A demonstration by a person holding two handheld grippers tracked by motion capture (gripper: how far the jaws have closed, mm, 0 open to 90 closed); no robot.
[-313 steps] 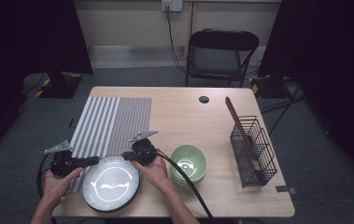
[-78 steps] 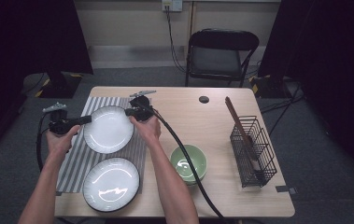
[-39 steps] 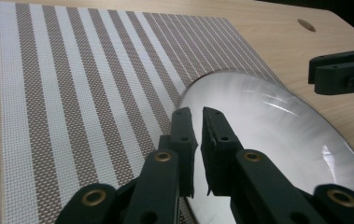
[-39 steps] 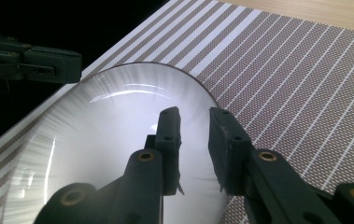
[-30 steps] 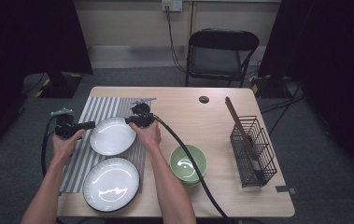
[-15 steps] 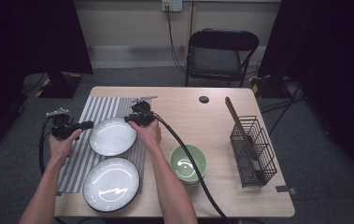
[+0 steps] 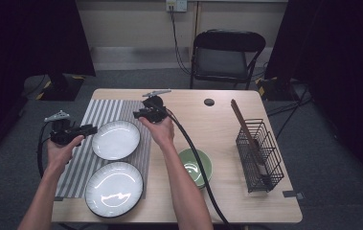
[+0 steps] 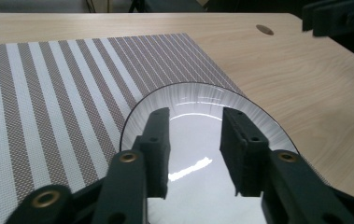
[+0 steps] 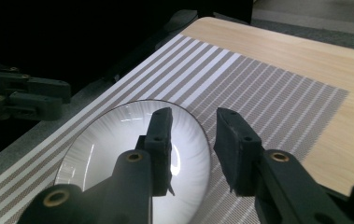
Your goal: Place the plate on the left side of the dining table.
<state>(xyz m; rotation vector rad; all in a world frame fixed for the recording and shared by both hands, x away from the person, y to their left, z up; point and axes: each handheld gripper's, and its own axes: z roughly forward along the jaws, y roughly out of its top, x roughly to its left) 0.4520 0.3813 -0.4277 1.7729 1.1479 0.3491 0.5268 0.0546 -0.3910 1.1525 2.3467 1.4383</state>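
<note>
The left gripper (image 7: 92,129) and right gripper (image 7: 137,115), jaws just parting with nothing between them, flank the upper plate (image 7: 116,139), which lies on the striped mat (image 7: 103,111) left of frame centre.

The wooden table (image 7: 217,120) carries a striped mat (image 7: 97,115) at its left, a green bowl (image 7: 196,166) near the front, a wire rack (image 7: 260,155) at the right and a small dark disc (image 7: 209,102) near the far edge.
</note>
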